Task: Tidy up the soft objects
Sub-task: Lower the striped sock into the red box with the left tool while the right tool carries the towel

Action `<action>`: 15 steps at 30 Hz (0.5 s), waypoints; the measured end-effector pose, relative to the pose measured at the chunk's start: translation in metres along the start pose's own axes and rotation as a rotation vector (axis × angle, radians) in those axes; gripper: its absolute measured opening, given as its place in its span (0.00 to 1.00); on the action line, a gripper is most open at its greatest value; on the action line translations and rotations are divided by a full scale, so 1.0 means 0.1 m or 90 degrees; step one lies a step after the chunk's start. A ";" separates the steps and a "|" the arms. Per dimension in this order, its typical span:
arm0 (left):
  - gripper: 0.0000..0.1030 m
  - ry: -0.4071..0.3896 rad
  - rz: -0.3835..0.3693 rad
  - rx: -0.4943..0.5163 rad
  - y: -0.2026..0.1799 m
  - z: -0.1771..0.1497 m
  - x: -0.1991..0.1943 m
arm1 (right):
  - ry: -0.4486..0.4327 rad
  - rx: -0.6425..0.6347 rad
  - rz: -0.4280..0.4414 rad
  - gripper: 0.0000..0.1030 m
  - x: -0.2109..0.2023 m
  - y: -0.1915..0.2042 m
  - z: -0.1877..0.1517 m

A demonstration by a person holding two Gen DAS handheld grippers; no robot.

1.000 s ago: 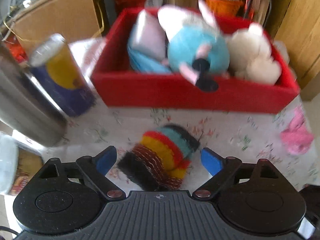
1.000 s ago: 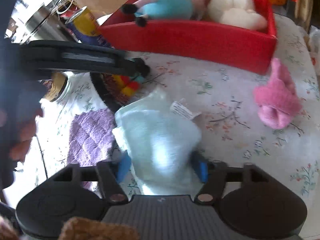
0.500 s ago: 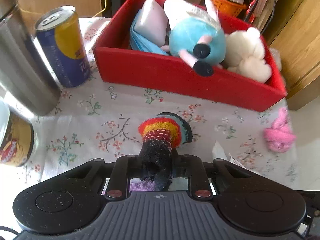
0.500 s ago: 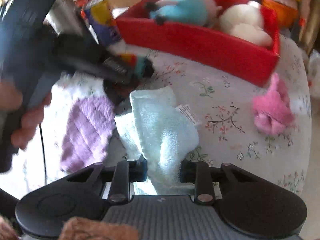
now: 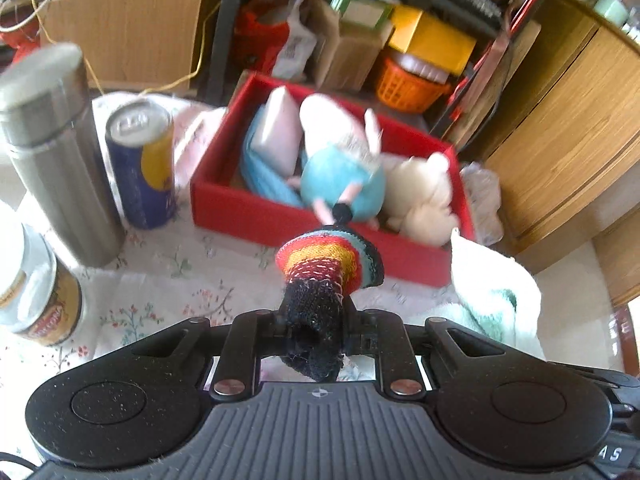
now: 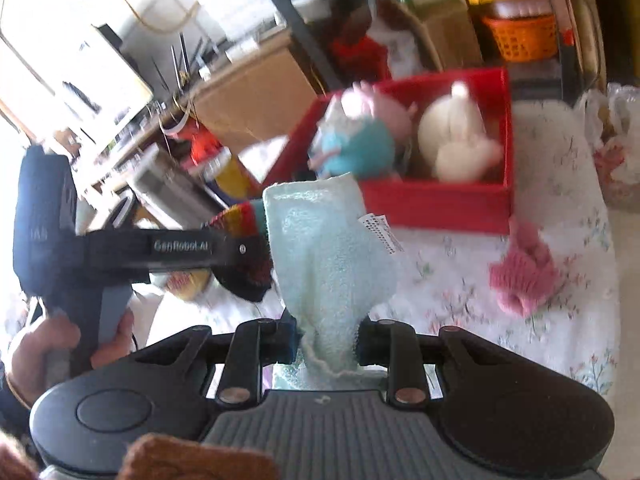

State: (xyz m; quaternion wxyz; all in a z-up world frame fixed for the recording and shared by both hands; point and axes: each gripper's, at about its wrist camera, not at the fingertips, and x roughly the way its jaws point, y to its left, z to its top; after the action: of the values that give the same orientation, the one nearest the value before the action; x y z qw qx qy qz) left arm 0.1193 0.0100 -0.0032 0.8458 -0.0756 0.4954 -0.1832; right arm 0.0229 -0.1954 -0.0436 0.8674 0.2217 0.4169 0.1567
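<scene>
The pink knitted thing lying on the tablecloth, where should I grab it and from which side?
Probably come from above on the pink knitted piece and pinch its raised, bunched middle: it lies slumped on the tablecloth, clear of the red box, with nothing over it.

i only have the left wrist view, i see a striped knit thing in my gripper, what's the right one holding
Observer: The right gripper is shut on a pale green towel, which stands up from between its fingers.
Operator: anything soft left on the table that i can't see
Observer: Yes, a pink knit item lies on the floral tablecloth, just in front of the red box, near its right end.
Operator: does my striped thing look clear of the table from there
Observer: The striped knit piece hangs from the left gripper beside the towel; what is under it is hidden, so I cannot tell.
</scene>
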 end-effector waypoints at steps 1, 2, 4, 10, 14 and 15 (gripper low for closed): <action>0.18 -0.006 -0.003 0.000 -0.01 0.02 -0.03 | -0.007 0.001 0.003 0.00 -0.03 0.02 0.03; 0.18 -0.011 -0.005 0.000 -0.02 0.03 -0.05 | -0.015 0.002 0.007 0.00 -0.05 0.03 0.05; 0.18 -0.022 -0.004 0.004 -0.05 0.05 -0.10 | -0.028 0.001 0.009 0.00 -0.12 0.07 0.09; 0.18 -0.057 0.003 0.013 -0.13 0.13 -0.21 | -0.078 0.011 0.015 0.00 -0.30 0.10 0.21; 0.18 -0.088 -0.004 0.007 -0.13 0.21 -0.34 | -0.125 0.023 0.015 0.00 -0.43 0.09 0.31; 0.18 -0.095 -0.006 0.005 -0.13 0.22 -0.37 | -0.137 0.027 0.015 0.00 -0.46 0.09 0.33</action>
State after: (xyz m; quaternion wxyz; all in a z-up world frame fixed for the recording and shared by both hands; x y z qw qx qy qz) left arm 0.1191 0.0106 0.0418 0.8797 -0.0878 0.4301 -0.1828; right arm 0.0203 -0.2172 0.0098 0.9005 0.2605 0.3218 0.1332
